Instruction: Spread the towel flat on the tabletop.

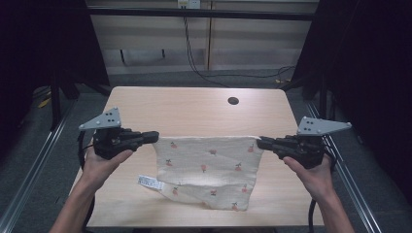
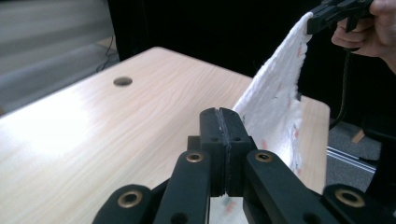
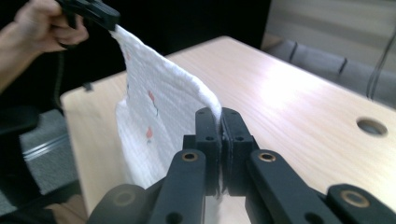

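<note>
A cream cloth (image 1: 209,167) printed with small red fruit hangs stretched between my two grippers above the wooden table (image 1: 194,109). My left gripper (image 1: 154,136) is shut on its top left corner, and my right gripper (image 1: 260,142) is shut on its top right corner. The cloth's lower part folds onto the table near the front edge, and a white label (image 1: 149,182) sticks out at its lower left. In the left gripper view the jaws (image 2: 225,122) pinch the cloth (image 2: 275,98), which runs up to the other gripper. In the right gripper view the jaws (image 3: 220,122) clamp the cloth (image 3: 154,116).
A round cable hole (image 1: 233,100) sits in the table's far right part. Metal rails (image 1: 39,155) run along both sides of the table, and dark curtains stand to the left and right. Cables (image 1: 194,58) trail on the floor behind the table.
</note>
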A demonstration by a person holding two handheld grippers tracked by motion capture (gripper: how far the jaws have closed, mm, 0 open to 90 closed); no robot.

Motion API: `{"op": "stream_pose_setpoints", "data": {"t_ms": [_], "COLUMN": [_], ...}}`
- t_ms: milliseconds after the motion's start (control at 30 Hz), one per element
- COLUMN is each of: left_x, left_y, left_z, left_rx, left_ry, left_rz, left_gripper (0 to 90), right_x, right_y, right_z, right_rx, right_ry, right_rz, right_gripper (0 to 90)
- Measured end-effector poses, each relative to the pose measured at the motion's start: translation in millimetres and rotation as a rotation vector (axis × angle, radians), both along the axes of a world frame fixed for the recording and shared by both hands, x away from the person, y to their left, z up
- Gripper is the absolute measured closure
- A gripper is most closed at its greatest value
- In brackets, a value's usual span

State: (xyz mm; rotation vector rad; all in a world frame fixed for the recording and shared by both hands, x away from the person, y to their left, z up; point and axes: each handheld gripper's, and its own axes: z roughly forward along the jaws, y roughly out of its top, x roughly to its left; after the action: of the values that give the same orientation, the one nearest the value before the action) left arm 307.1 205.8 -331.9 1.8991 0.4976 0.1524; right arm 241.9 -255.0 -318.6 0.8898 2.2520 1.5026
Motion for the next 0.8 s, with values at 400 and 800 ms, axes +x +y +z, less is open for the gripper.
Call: {"op": "stream_pose_setpoints", "data": {"t_ms": [400,800], "left_x": [27.0,55.4], "left_y": [-5.3,-7.7], "left_z": [-31.9,-65.9], "left_rx": [0.043,0.102], "left_ry": [0.091,0.144], "left_rz": [0.035,0.118], "left_gripper": [89.7,89.3], "right_x": [49.0,87.8], "right_y": [1.0,11.1], "right_z": [-44.1,-78.3], "right_rx": [-0.013,-0.031], "right_ry": [0.091,0.124], "right_rz": [-0.050,-0.088], "right_gripper": [86.9,84.9]}}
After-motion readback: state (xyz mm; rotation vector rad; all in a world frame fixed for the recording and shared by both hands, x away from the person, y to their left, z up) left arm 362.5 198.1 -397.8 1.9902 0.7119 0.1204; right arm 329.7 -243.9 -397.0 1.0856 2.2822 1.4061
